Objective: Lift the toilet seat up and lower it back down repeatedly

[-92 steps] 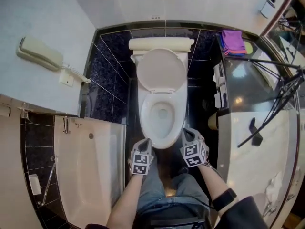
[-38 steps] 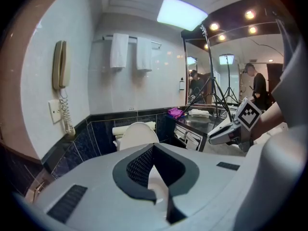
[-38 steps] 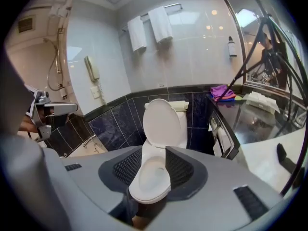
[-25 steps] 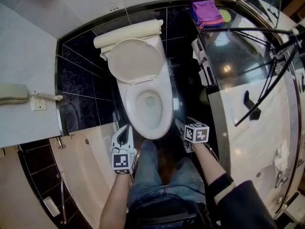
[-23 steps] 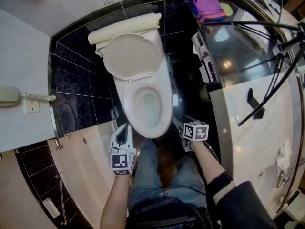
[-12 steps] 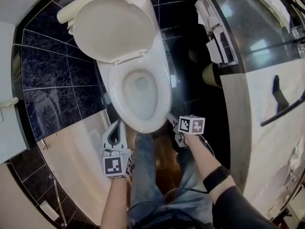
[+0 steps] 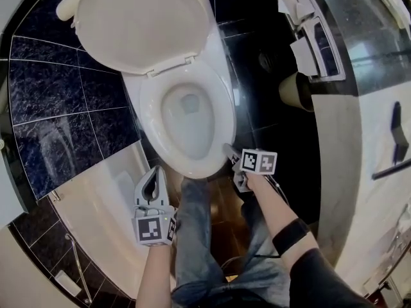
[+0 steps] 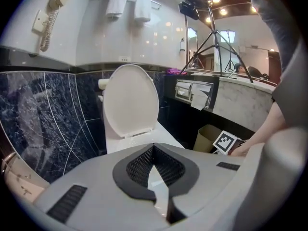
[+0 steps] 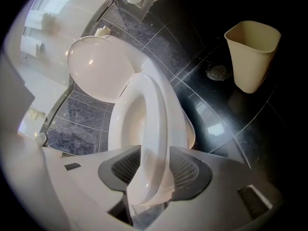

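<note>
Centrally, one bowl [image 7: 183,117] is shown with the lid [image 7: 141,18] raised upright and the seat [image 7: 220,104] lying down on it. One bin [image 7: 294,90] is set on the floor [image 7: 270,146] right of the bowl, below a paper holder [image 7: 313,40]. A bathtub [image 7: 103,217] is seen at left. Floor and lower wall [image 7: 58,88] are clad in dark glossy tiles. Two tongs are counted. The right tongs [image 9: 154,149], whose jaws have just been closing, are clamped on the seat's front rim. The left tongs [image 8: 154,146] are held closed and empty beside the bowl's front left.
</note>
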The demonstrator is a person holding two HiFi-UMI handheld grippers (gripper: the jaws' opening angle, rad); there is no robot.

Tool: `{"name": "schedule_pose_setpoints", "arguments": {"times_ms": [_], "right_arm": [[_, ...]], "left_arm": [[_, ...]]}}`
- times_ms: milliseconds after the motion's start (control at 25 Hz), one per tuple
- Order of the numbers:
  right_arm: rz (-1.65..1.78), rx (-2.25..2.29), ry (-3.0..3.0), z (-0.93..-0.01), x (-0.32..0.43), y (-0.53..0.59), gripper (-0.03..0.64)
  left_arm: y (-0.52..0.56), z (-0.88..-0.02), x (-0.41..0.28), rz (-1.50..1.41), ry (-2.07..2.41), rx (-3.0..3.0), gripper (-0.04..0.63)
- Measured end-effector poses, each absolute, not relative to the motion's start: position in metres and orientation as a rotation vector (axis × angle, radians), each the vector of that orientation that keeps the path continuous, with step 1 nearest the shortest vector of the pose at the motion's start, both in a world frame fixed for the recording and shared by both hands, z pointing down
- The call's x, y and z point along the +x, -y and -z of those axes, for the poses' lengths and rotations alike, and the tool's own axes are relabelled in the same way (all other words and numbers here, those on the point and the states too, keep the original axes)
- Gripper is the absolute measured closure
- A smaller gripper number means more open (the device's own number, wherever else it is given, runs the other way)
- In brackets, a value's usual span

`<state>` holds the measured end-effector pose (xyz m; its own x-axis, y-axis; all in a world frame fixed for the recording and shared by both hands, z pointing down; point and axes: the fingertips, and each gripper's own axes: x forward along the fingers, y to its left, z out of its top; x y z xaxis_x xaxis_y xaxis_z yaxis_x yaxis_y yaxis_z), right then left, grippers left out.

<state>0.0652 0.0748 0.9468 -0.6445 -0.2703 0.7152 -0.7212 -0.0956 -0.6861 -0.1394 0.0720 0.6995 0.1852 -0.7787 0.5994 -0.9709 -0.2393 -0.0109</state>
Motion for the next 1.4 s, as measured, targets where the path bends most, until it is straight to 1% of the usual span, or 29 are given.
{"name": "schedule_pose_setpoints", "arguments": {"times_ms": [40,120,160,800,1080,1400], "right_arm": [[-1.792,1.079,1.837,-0.949,0.063,-0.073,0.449],[-1.781,1.078,1.826,-0.954,0.061,-0.072,0.468],[-1.785,1.079,1.821,-0.955,0.061,-0.072,0.457],[-1.985,1.133,1.791,-0.946,0.065,-0.069,0.483],[-1.992,1.073,1.828,-0.893,0.066,-0.066,0.492],[-2.016,1.063,1.861,-0.811,0.06,-0.038,0.485]], "left_arm": [[-0.072,-0.703,-0.141,-0.71,1.647,2.09,0.595],[-0.073,-0.707,-0.144,-0.713,1.646,2.077,0.595],[-0.074,-0.709,-0.145,-0.714,1.644,2.073,0.595],[-0.084,-0.727,-0.144,-0.699,1.624,2.036,0.595],[-0.105,-0.713,-0.135,-0.703,1.598,2.003,0.595],[-0.165,-0.71,-0.13,-0.775,1.495,1.884,0.595]]}}
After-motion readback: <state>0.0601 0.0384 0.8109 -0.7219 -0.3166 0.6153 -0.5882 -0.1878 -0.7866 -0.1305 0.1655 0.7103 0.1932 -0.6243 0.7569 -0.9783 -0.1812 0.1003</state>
